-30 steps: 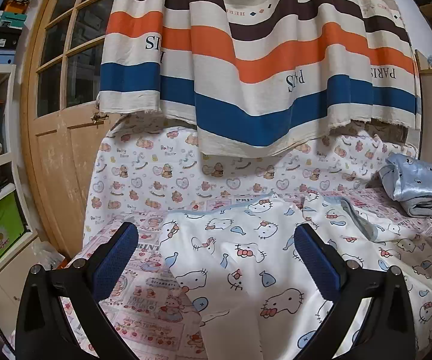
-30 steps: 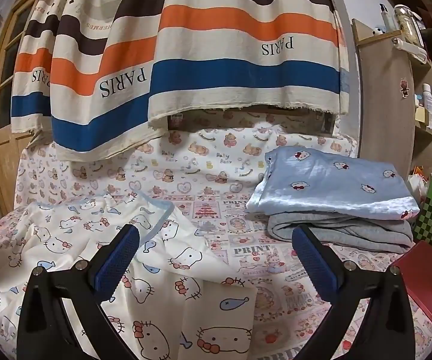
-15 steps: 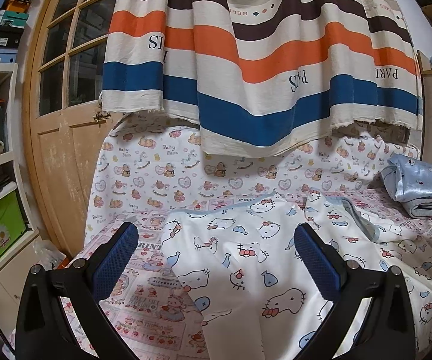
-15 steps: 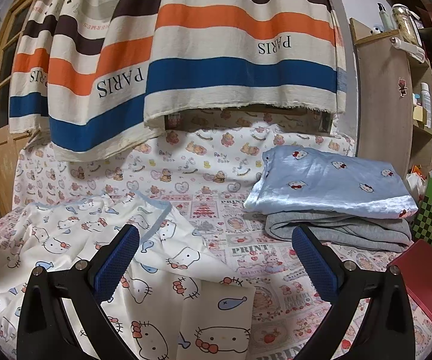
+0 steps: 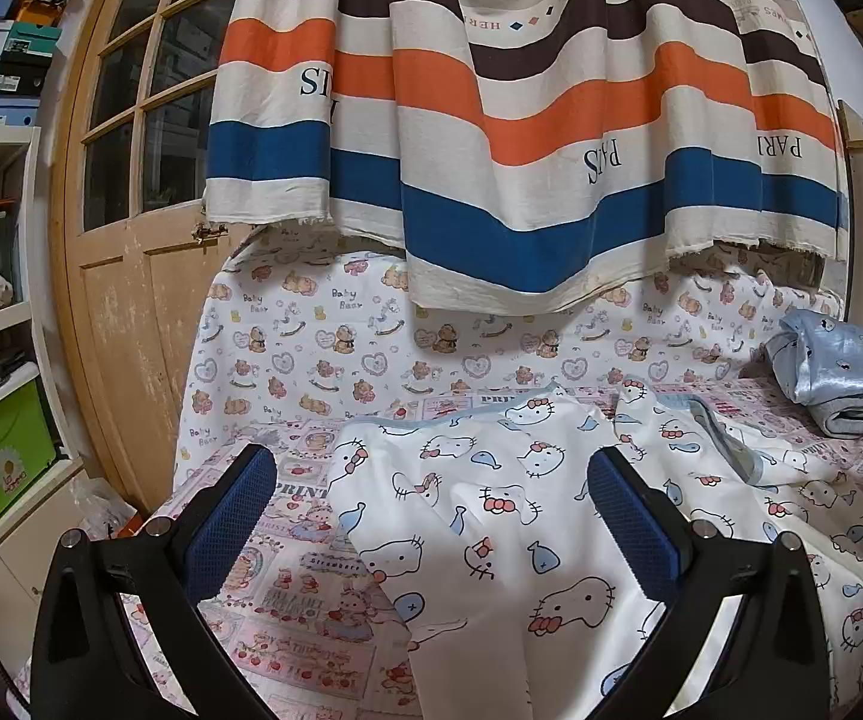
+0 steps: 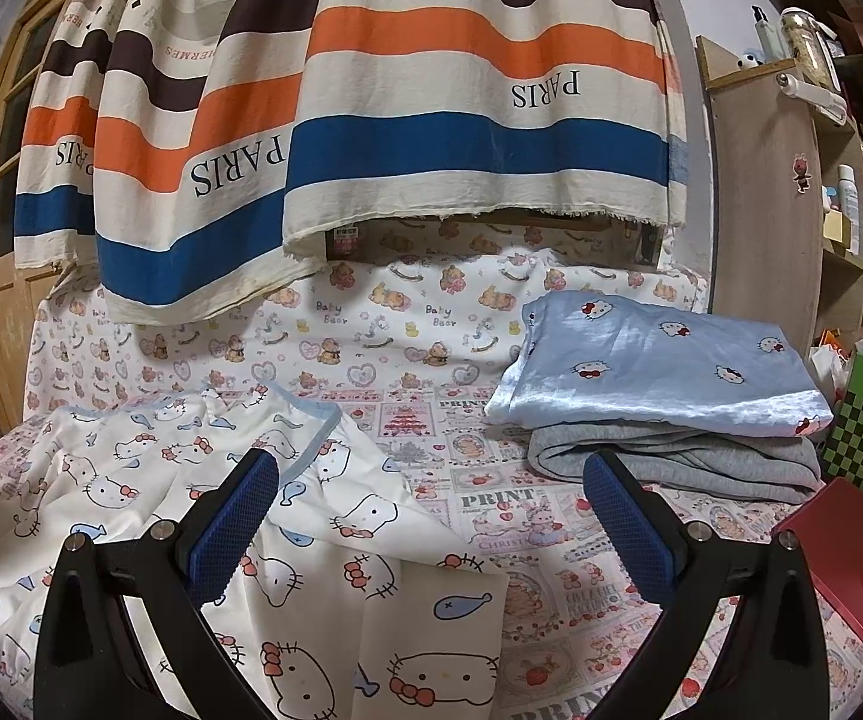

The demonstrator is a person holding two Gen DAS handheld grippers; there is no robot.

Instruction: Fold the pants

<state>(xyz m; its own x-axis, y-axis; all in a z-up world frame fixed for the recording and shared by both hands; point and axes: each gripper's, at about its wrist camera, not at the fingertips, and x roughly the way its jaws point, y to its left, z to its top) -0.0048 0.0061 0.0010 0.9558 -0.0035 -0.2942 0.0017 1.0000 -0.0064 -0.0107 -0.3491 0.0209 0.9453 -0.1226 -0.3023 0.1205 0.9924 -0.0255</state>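
1. The white cat-print pants lie spread and rumpled on the printed bedsheet, below the hanging striped curtain.
2. The left gripper hangs above the pants, jaws spread wide, grasping nothing.
3. The right gripper hovers over the pants' right edge, likewise released and empty.
4. Right of the pants sits a folded blue garment atop a grey one.
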